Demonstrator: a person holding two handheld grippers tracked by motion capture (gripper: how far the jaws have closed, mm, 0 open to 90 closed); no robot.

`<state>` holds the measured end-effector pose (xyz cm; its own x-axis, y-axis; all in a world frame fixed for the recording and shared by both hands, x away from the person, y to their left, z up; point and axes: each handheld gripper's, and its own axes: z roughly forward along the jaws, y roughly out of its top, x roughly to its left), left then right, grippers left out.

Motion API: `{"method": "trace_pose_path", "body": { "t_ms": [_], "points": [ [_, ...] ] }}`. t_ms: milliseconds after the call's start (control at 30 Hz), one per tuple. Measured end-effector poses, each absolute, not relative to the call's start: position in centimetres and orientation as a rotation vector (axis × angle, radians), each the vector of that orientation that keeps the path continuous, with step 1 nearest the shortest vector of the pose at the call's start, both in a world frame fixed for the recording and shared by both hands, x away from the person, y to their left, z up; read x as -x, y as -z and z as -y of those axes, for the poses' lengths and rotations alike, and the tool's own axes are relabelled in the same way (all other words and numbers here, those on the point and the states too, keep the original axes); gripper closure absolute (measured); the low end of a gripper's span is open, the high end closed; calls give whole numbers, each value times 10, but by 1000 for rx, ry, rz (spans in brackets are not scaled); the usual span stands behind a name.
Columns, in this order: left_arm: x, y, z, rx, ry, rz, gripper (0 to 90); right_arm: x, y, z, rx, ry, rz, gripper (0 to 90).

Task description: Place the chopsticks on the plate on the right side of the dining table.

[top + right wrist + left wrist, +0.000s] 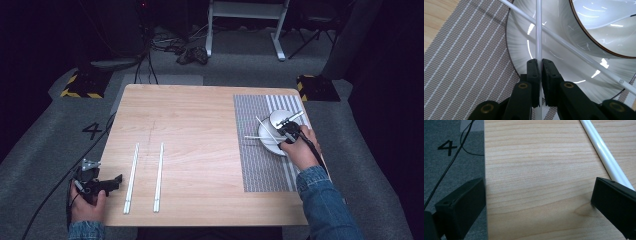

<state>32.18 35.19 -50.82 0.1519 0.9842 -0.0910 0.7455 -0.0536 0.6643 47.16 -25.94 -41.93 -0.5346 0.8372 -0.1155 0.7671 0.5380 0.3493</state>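
Note:
My right gripper (540, 62) is shut on a thin white chopstick (539, 30) that runs straight away from the jaws across a grey-white plate (521, 37). A second white chopstick (579, 53) lies slanted over the plate and crosses the held one. A white bowl (604, 27) with a dark rim stands on the plate. In the high view the right gripper (286, 129) is over the plate (270, 142) on a striped placemat (262, 170). My left gripper (114, 183) rests at the table's near left edge, jaws wide open and empty (537, 195).
Two pairs of white chopsticks (131, 177) (159, 176) lie lengthwise on the wooden table (200, 130) near the left gripper; one of them (604, 155) runs past its right jaw. Grey carpet with a cable (449, 167) lies beyond the left edge.

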Motion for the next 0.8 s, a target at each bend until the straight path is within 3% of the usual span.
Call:
{"method": "trace_pose_path", "body": {
  "t_ms": [600, 800],
  "points": [
    [-322, 508, -352, -1854, -530, -1646, 1, -482, 431, 255, -1293, -327, -2517, 846],
    [-322, 508, -352, -1854, -530, -1647, 0, -479, 433, 256, -1295, -361, -2503, 740]
  ]
}}
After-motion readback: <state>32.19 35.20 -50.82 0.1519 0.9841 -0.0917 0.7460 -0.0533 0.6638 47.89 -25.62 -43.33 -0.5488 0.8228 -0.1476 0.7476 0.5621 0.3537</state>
